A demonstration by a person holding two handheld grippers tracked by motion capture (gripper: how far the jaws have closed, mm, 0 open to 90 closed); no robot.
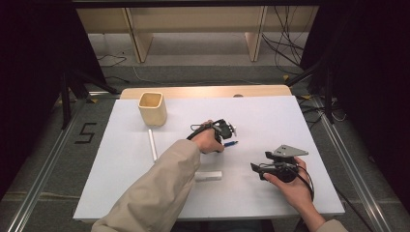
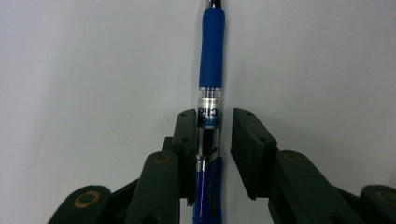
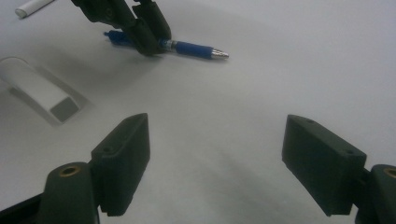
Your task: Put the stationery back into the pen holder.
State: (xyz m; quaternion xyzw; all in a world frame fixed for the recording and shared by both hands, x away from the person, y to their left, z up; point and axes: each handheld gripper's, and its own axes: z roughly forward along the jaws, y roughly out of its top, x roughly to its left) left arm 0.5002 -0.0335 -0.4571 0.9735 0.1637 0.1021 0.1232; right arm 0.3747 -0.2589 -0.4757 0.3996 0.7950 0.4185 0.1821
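While the high view puts our left claw [image 1: 227,133] over the blue pen [image 1: 231,143] mid-table [image 1: 121,159], its own view shows the jaws astride the barrel lengthwise, not yet pinching; the right claw [image 3: 215,168] sits spread, nearer us.

Blue pen [image 2: 212,70] lies flat on white table, silver tip showing.

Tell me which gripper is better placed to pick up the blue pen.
Left. The left gripper already straddles the blue plastic pen, one pad touching its barrel, the other just clear. The right gripper stands wide open over bare white table, away from the pen.
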